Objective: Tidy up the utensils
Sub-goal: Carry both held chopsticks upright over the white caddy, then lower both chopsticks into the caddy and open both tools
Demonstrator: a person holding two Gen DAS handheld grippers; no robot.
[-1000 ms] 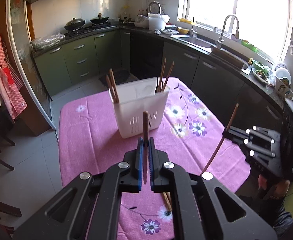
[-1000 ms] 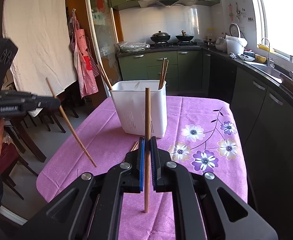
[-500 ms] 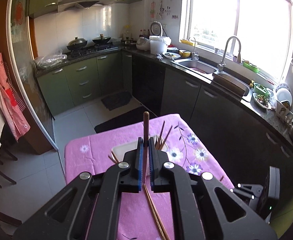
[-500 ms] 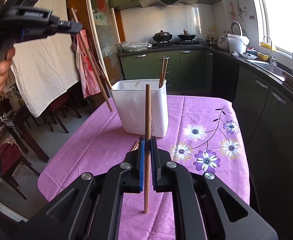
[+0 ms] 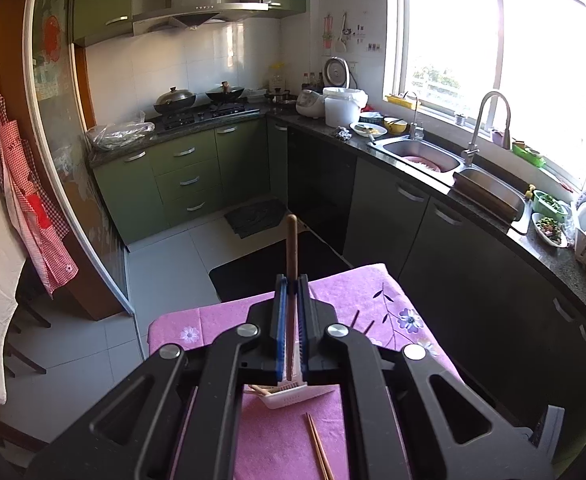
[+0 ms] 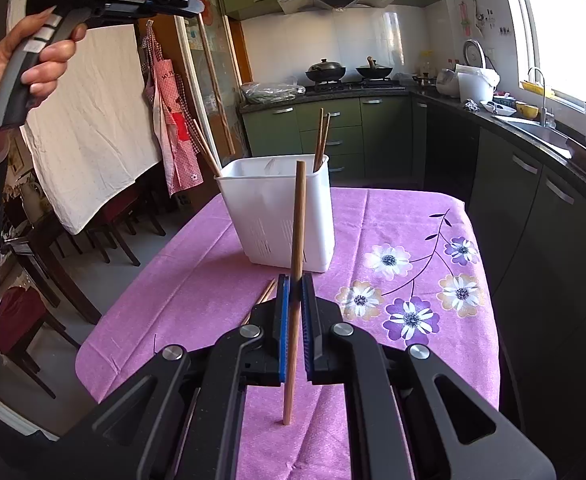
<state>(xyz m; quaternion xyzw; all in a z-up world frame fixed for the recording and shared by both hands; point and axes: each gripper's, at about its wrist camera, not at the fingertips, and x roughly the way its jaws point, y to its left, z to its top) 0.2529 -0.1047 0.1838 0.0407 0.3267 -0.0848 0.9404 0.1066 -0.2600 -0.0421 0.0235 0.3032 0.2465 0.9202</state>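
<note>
While each hand carries a single brown wooden chopstick, the job stands at the delivery step, with neither stick yet dropped into the white slotted plastic utensil holder (image 6: 277,216) that sits on the worktop covered by a purple flowered cloth (image 6: 413,264). The right tongs (image 6: 294,312) are clamped tight on their chopstick (image 6: 297,216), which stands nearly upright between the blue pads with its lower end just above the cloth, near the holder but on this side of it. The left tongs (image 5: 291,312) are likewise closed on a chopstick (image 5: 291,248); seen from the right wrist view, they are held high up at the left (image 6: 181,0) by a hand (image 6: 25,60) wrapped round the black handle, and the stick slopes down from them toward the holder's left rim without, as far as I can tell, entering it. From the left wrist view the holder shows only as a white sliver (image 5: 293,398) under the tongs, so the left tool looks to be above and behind it. Several chopsticks already lean inside the holder at its far right corner (image 6: 321,140) and its left edge (image 6: 207,154), and a loose pair (image 5: 319,446) lies on the cloth in front. My reading is that the next move calls for lowering the left stick tip-first through the holder's open top, then parting the pads; the right stick would follow, and the loose pair remains to be picked up afterwards
</note>
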